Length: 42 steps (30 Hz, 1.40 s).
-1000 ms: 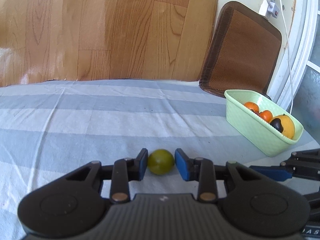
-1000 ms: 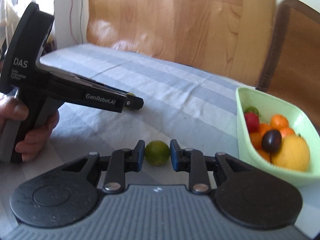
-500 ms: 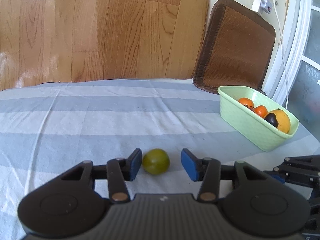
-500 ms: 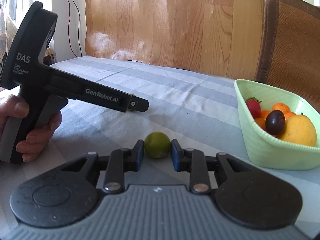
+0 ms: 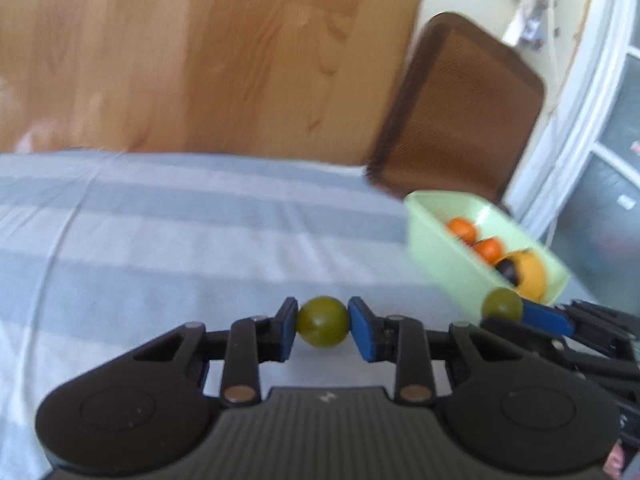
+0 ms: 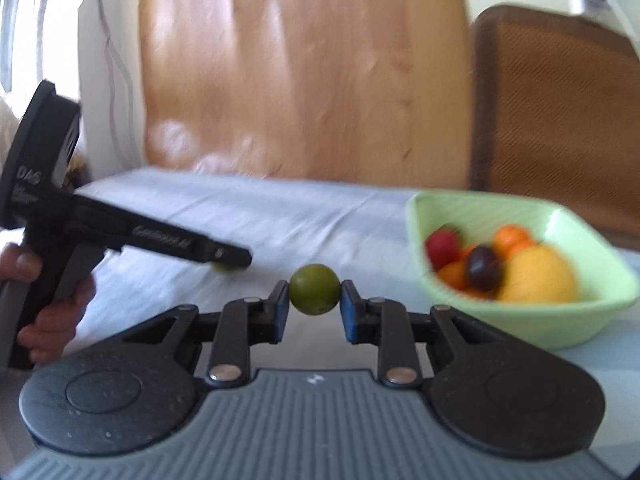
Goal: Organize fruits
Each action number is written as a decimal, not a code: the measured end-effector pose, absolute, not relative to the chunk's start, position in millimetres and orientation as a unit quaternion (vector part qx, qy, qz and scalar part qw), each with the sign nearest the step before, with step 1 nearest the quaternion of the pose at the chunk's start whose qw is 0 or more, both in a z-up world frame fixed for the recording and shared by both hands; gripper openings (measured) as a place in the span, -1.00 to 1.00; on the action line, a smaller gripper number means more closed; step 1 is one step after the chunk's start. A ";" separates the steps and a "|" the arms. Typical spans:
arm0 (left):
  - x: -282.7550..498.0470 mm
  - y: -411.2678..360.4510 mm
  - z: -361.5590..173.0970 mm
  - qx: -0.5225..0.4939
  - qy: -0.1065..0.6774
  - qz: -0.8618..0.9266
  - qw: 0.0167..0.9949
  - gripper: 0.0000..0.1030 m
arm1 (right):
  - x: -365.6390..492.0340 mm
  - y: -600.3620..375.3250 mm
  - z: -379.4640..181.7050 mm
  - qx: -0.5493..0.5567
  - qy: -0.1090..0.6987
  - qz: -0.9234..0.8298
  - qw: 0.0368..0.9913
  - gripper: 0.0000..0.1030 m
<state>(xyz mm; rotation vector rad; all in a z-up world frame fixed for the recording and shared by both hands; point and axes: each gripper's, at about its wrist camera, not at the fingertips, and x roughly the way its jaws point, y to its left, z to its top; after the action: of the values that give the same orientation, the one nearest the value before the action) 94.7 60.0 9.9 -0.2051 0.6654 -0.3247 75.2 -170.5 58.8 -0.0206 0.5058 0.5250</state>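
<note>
Limes [image 5: 322, 322] [image 6: 314, 289], 2, round, olive-green, smooth, 1 per tool.

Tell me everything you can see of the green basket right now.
The green basket is a pale green, plastic-looking tub with sloping ribbed walls. It stands upright on the striped tablecloth, in front of a brown chair. It holds several small orange fruits, a red one, a dark plum-like one and a large yellow-orange one. Neither gripper touches it.

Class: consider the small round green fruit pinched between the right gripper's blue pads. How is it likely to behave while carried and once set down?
The small round green fruit is smooth and spherical, so it would probably roll once released. Only two narrow pads touch it, so it may slip or twist. It looks firm, not squashed.
</note>
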 end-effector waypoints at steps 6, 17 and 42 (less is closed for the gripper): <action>129.1 -26.7 44.4 -0.049 0.300 -0.218 0.927 -0.44 | 117.6 -224.0 69.9 0.006 0.215 0.164 0.963 -0.41; 173.5 -79.8 30.0 -0.074 0.321 -0.223 0.918 -0.19 | 142.8 -259.9 47.8 0.057 0.226 0.133 0.963 -0.35; 22.9 -24.0 39.3 0.005 0.263 -0.061 0.963 0.95 | 8.2 -283.9 45.5 0.196 0.207 -0.002 0.959 -0.06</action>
<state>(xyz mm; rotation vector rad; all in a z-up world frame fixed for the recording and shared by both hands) 22.9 -24.0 39.3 0.0104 0.5328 -0.1243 8.2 -283.9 45.5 0.3979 0.4191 -0.0036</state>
